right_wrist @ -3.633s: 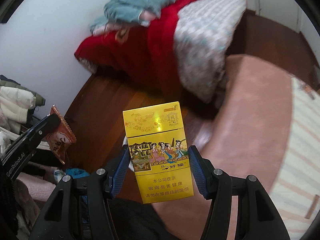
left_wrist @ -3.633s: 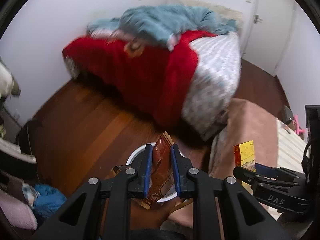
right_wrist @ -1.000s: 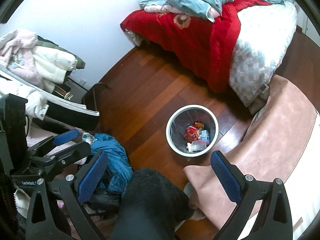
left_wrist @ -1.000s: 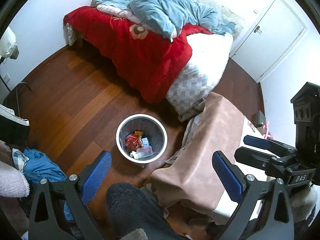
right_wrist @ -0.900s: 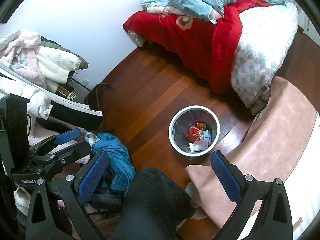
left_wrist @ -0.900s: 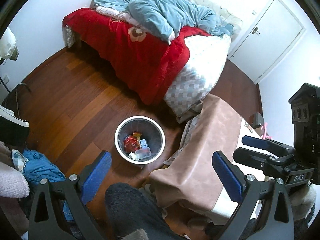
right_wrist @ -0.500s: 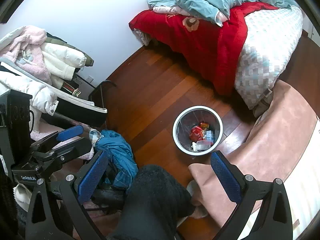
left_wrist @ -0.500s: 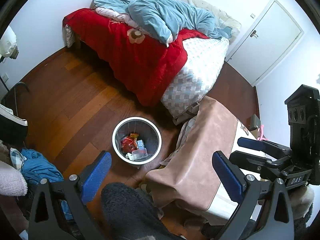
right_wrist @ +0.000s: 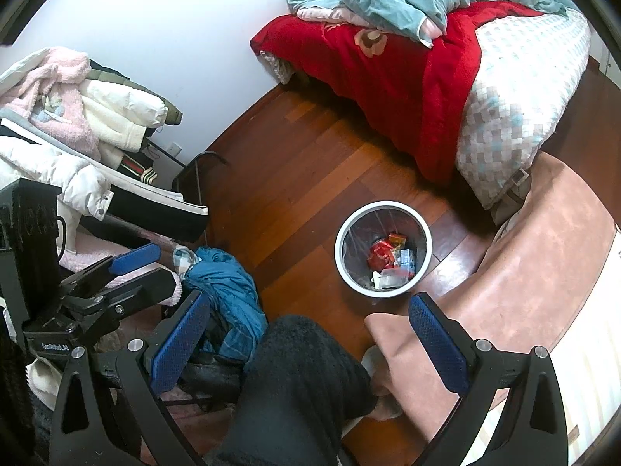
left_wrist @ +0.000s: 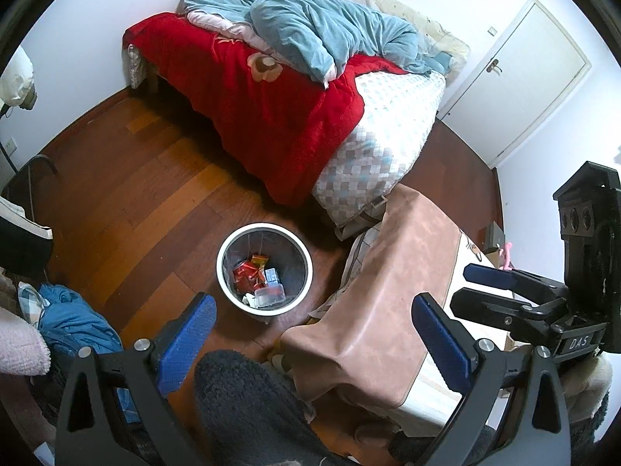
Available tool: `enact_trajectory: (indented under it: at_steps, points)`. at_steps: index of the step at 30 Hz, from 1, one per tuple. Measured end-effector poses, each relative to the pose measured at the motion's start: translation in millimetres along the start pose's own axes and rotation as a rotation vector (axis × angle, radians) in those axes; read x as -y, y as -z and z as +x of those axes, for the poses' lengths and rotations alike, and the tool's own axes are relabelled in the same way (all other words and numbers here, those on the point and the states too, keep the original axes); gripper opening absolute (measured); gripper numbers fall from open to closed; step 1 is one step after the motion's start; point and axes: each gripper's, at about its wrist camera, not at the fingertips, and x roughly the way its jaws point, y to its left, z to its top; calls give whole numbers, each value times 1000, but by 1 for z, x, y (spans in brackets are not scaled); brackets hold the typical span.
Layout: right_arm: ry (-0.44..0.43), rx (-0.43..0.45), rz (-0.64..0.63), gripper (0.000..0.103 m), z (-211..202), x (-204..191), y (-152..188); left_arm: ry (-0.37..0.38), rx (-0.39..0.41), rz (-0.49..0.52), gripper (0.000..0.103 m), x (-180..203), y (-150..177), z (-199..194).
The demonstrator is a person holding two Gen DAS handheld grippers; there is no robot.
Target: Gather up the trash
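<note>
A white-rimmed round trash bin (left_wrist: pixel 233 240) stands on the wooden floor below me; it also shows in the right wrist view (right_wrist: pixel 345 233). Inside lie red wrappers (left_wrist: pixel 246 275), a small yellow-orange pack (left_wrist: pixel 259 259), a blue-white carton and a clear plastic piece (left_wrist: pixel 269 294). My left gripper (left_wrist: pixel 310 310) is wide open and empty, high above the bin. My right gripper (right_wrist: pixel 310 310) is also wide open and empty; it shows in the left wrist view (left_wrist: pixel 485 285) at the right.
A bed with a red blanket (left_wrist: pixel 271 108) and blue quilt fills the back. A table under a pink-brown cloth (left_wrist: pixel 388 291) stands right of the bin. Clothes pile on a rack (right_wrist: pixel 77 124) at left; a blue garment (right_wrist: pixel 229 291) lies on the floor. My leg (right_wrist: pixel 302 388) is below.
Earlier the left gripper held a brown wrapper and the right a yellow box; both are open and empty now, raised high. Over the last second the view drifted slightly, bin shifting left.
</note>
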Motion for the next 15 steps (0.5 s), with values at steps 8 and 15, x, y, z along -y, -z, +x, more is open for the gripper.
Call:
enact_trajectory:
  at_steps: [8,15]
  points:
    - [0,-7,2,103,-5,5,5,11,-3,4,103,1,2,-1]
    - [-1,-8,1,103,-7,3,5,17,-3,5,103,3,1,-2]
